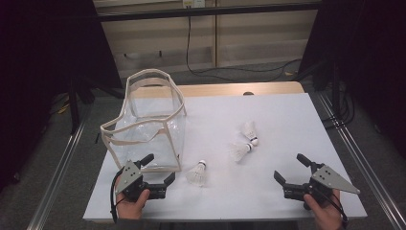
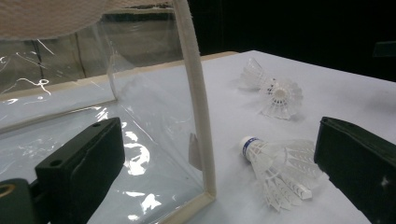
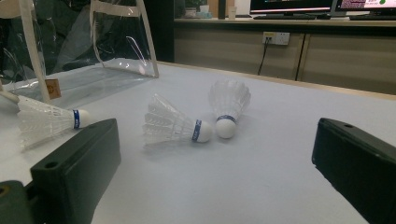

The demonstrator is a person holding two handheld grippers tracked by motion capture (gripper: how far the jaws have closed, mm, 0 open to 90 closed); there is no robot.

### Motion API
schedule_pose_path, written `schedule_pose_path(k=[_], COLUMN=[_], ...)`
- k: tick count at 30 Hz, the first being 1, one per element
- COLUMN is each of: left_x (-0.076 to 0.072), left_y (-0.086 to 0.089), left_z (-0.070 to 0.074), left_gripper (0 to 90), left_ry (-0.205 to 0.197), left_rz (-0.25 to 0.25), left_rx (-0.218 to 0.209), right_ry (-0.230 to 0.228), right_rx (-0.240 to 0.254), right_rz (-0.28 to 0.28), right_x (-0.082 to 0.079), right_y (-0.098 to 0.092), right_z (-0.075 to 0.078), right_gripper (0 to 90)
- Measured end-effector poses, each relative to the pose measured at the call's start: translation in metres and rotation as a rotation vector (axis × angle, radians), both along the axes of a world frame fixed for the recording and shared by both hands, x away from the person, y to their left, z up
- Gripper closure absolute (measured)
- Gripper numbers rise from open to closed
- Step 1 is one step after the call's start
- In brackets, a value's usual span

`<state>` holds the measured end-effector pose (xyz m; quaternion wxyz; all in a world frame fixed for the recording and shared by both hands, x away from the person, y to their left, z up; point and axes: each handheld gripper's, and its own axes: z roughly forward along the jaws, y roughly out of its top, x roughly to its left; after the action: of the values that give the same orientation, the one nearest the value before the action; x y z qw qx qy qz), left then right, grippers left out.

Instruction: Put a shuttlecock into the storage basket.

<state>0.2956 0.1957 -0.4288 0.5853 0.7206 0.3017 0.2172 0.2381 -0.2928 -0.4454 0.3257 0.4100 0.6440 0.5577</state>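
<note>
Three shuttlecocks [image 1: 197,173] in high view; monitors [image 3: 292,5] behind right tongs.

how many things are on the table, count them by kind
white shuttlecocks: 3, one near the bag, two lying together mid-table
clear plastic bag with beige trim: 1
hand-held grippers: 2, left gripper and right gripper, both open
total: 6
</note>
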Motion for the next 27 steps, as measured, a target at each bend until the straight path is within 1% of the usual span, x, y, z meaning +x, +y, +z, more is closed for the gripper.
schedule_pose_path(k=[1, 2, 3, 7, 9, 10, 11, 13, 14, 15, 16, 18, 19, 22, 25, 27], left_x=[0.0, 0.0, 0.0, 0.0, 0.0, 0.001, 0.001, 0.0, 0.001, 0.001, 0.001, 0.0, 0.0, 0.0, 0.001, 0.001], left_y=[-0.001, 0.0, -0.002, -0.003, -0.004, -0.004, -0.005, -0.007, -0.009, -0.009, -0.009, -0.01, -0.01, -0.011, -0.012, -0.013], left_z=[0.0, 0.0, 0.0, 0.0, 0.0, 0.001, 0.0, 0.0, 0.001, 0.001, 0.001, 0.0, 0.001, 0.001, 0.001, 0.001], left_gripper=[1.9, 1.9, 1.9, 1.8, 1.8, 1.8, 1.8, 2.2, 2.1, 2.1, 2.1, 2.0, 2.0, 1.8, 1.2, 1.2], left_ry=[0.001, -0.001, 0.001, 0.005, 0.003, 0.001, 0.005, 0.02, 0.021, 0.021, 0.018, 0.024, 0.023, 0.022, 0.022, 0.025], left_rz=[-0.002, -0.005, -0.005, -0.011, -0.014, -0.019, -0.021, -0.039, -0.048, -0.048, -0.052, -0.057, -0.061, -0.066, -0.084, -0.091], left_rx=[0.0, 0.011, 0.002, -0.003, -0.002, 0.008, 0.0, -0.012, -0.019, -0.019, -0.01, -0.013, -0.005, -0.012, -0.026, -0.027], right_ry=[0.0, -0.002, -0.002, 0.0, -0.001, -0.001, -0.001, -0.002, 0.002, 0.004, 0.004, -0.002, -0.004, -0.005, -0.005, -0.005], right_rx=[-0.001, -0.001, -0.001, -0.001, -0.002, -0.001, 0.0, -0.003, 0.0, 0.001, 0.001, -0.001, -0.001, -0.001, -0.005, -0.004], right_rz=[0.001, 0.001, 0.0, -0.003, -0.003, -0.002, -0.001, 0.001, 0.002, 0.003, 0.003, 0.003, 0.004, 0.008, 0.011, 0.012], right_x=[0.0, 0.0, 0.0, 0.0, 0.001, 0.001, 0.001, 0.001, 0.0, 0.0, 0.0, 0.001, 0.001, 0.0, 0.001, 0.001], right_y=[0.0, 0.0, 0.0, 0.0, 0.0, 0.0, 0.0, 0.0, 0.0, -0.001, -0.001, -0.001, -0.001, 0.0, 0.001, 0.001], right_z=[0.0, 0.0, 0.0, 0.0, -0.001, 0.0, 0.0, -0.001, 0.0, 0.0, 0.0, 0.0, 0.0, 0.0, 0.0, 0.0], right_gripper=[1.2, 1.2, 1.2, 1.2, 1.2, 1.2, 1.2, 1.2, 1.1, 1.1, 1.1, 1.1, 1.1, 1.1, 1.1, 1.1])
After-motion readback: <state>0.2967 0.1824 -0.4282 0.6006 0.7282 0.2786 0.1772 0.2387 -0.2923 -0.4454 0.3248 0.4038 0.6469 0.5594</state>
